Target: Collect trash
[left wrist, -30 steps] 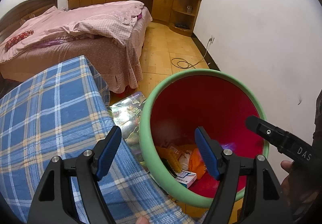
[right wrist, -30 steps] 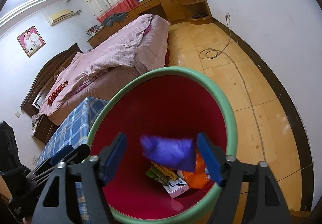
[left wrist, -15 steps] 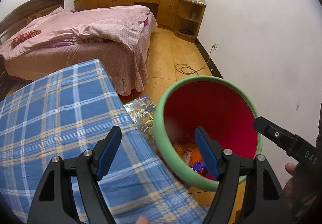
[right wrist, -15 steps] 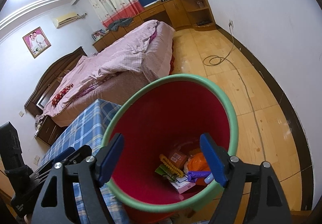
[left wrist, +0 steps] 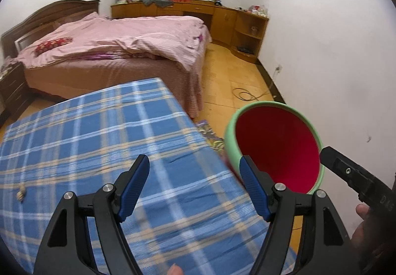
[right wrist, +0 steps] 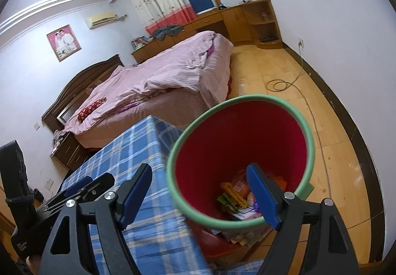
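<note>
- Left hand-held gripper [left wrist: 193, 191] spread, empty, over blue plaid worktop [left wrist: 86, 146].
- Pink-quilted bed [left wrist: 118, 40] behind; wooden cabinets [left wrist: 222, 17] along far wall.
- Right hand-held gripper [right wrist: 199, 197] spread, empty.
- Trash [right wrist: 234, 197] lying inside green-rimmed red bin [right wrist: 304, 131], beside worktop, on tiled floor [right wrist: 329, 126].

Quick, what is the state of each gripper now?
Left gripper: open, holding nothing.
Right gripper: open, holding nothing.
</note>
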A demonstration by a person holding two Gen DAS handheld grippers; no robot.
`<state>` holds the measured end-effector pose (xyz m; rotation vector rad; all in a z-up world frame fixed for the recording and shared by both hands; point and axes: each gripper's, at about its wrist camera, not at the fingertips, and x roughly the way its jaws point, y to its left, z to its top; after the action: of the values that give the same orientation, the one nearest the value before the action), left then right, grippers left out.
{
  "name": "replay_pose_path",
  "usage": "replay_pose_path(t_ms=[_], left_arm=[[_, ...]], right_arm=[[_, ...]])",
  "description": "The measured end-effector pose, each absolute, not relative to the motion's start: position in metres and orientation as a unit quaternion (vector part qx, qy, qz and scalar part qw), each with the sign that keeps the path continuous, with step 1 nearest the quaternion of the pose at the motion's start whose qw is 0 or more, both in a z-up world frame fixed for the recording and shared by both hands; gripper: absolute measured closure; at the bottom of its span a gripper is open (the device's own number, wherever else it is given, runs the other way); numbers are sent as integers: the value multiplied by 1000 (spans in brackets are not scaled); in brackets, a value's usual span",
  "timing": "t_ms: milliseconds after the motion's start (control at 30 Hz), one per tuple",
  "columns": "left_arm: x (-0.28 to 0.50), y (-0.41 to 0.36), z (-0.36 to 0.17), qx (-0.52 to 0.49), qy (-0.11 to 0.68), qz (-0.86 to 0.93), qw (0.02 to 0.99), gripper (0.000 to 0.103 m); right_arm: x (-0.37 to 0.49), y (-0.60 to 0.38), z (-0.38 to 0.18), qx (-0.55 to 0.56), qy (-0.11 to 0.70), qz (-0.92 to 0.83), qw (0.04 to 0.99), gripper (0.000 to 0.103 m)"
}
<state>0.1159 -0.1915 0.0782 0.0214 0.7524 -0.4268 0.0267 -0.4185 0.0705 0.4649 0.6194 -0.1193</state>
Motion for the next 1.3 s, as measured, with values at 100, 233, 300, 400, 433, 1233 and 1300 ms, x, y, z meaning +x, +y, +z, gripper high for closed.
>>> replay_pose_path(t_ms=[100,233,300,400,433,1233,1300], left_arm=[[109,-172,81,3,364,-193,911,28],[102,-148,84,-2,362,-171,916,28],[99,-136,85,-4,359,-159,920,28],[94,-119,86,-9,356,-147,923,28],[92,-114,86,-11,355,-143,924,28],[61,-61,55,-4,334,-87,939,28],[61,-62,52,-1,333,-84,939,28]], right_arm=[[26,-401,74,218,302,-45,927,21],[25,-376,77,203,305,-25,930,21],[25,-363,79,196,305,-16,932,21],[24,-345,79,185,306,-5,934,19],[24,-340,79,181,306,-2,935,17],[-2,-273,56,110,278,-3,954,7],[-4,-272,53,105,277,-7,955,7]])
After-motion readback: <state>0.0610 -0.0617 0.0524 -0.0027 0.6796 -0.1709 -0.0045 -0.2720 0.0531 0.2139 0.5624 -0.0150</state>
